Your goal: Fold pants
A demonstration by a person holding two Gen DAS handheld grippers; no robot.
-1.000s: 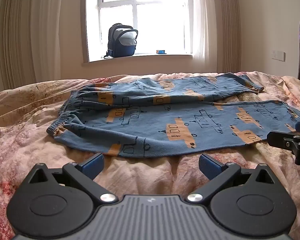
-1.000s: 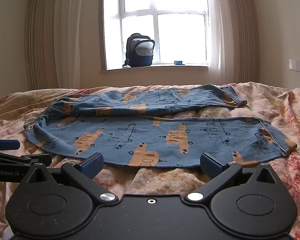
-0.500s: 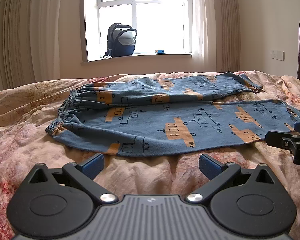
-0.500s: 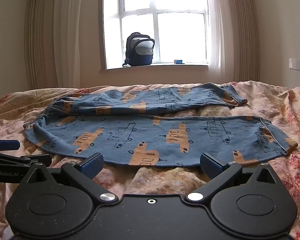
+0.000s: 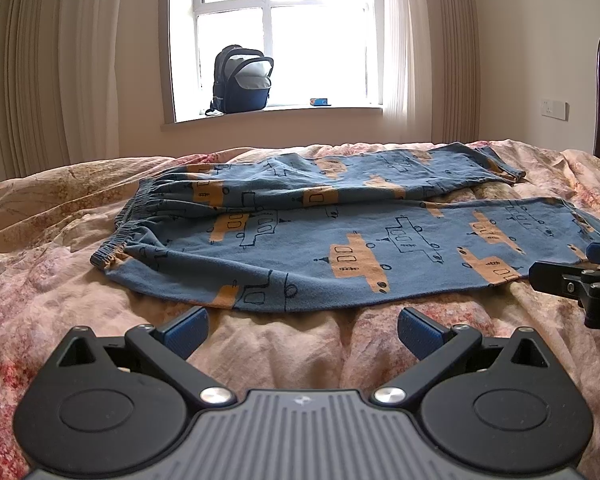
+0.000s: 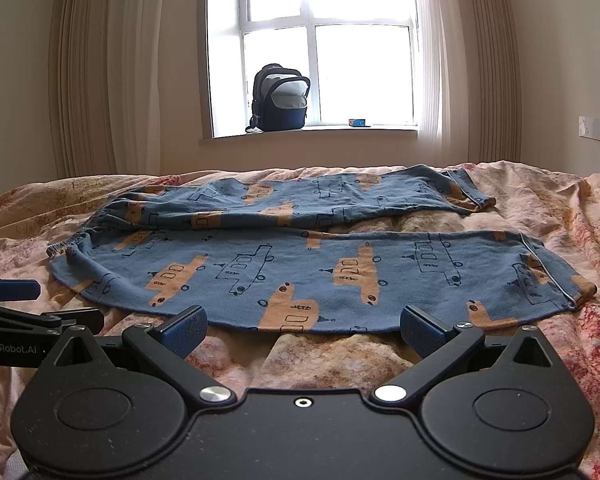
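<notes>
1. Your left gripper (image 5: 302, 326) hangs just short of the near edge of the pants (image 5: 340, 232), over the bedspread (image 5: 52, 248). Its jaws are spread wide, with nothing between them.
2. Your right gripper (image 6: 303, 326) sits the same way further along that edge, jaws wide apart and holding nothing. Its blue fingertips (image 6: 184, 326) lie just at the hem line of the near leg; you cannot tell whether they touch the cloth.
3. The pants lie flat across the bed, unfolded: waistband (image 5: 118, 226) to your left, both legs running to the right, the far leg's cuff (image 6: 474, 196) apart from the near one.
4. Each gripper shows in the other's view: the right at the edge of the left view (image 5: 576, 284), the left at the edge of the right view (image 6: 16, 304).
5. A backpack (image 6: 280, 98) stands on the window sill (image 6: 312, 134) beyond the bed, a small box (image 6: 358, 122) near it.
</notes>
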